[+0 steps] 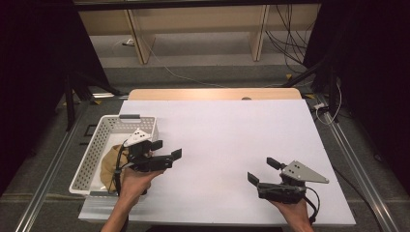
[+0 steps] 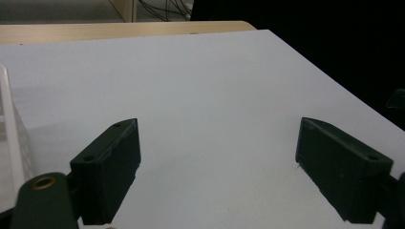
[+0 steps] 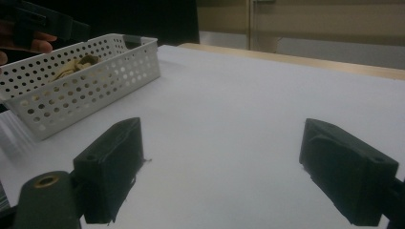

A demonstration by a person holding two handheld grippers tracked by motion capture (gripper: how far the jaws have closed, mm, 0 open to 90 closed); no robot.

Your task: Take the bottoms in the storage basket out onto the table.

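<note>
Now both grippers are spread wide — nothing between the jaws
Left gripper point(image 1: 167, 150) hovers beside the white basket point(image 1: 94, 145) at the table's point(image 1: 232, 140) left edge, a tan cloth point(image 1: 110, 163) lying inside; right gripper point(image 1: 263, 169) near the front right corner

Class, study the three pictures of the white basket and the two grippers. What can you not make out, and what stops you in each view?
- Tan thing in the white basket: high view, partly covered by the left gripper and hand; its kind is unclear.
- Same thing: right gripper view, screened by the perforated wall.
- Basket: left gripper view, cut off at the left edge.
- Right gripper: open, holding nothing.
</note>
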